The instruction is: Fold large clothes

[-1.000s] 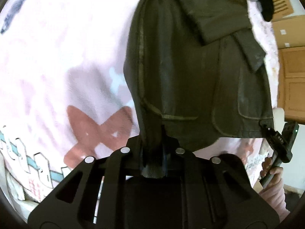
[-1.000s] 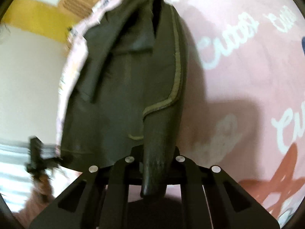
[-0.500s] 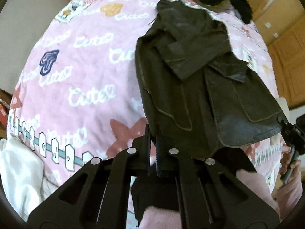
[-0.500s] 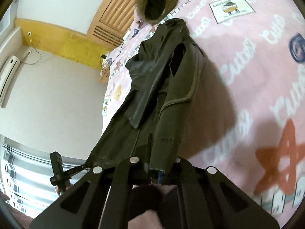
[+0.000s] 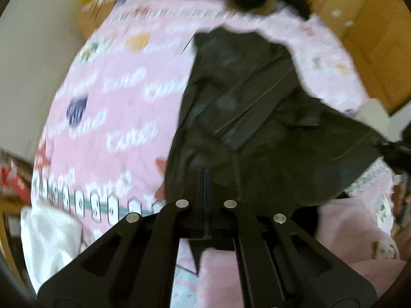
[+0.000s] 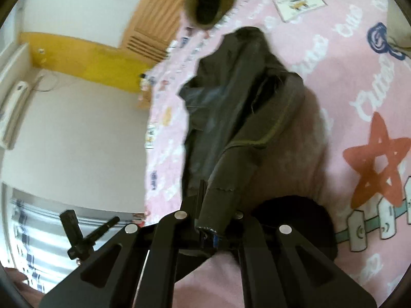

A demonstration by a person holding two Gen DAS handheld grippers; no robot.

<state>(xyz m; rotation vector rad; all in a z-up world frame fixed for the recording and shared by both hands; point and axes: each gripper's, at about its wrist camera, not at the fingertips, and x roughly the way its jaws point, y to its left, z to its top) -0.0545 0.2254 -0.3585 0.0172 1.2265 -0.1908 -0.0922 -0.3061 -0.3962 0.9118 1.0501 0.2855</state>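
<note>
A dark coat (image 5: 246, 118) lies lengthwise on the pink bed (image 5: 110, 107), its collar toward 12 o'clock and its hem lifted toward the cameras. The left gripper (image 5: 205, 187) has its fingers pressed together, pinching the hem at 6 o'clock in the blurred left view. The right gripper (image 6: 208, 215) likewise pinches a hem corner (image 6: 218, 205) between closed fingers. A fur-trimmed hood (image 6: 208, 2) sits just beyond the collar at 12 o'clock.
</note>
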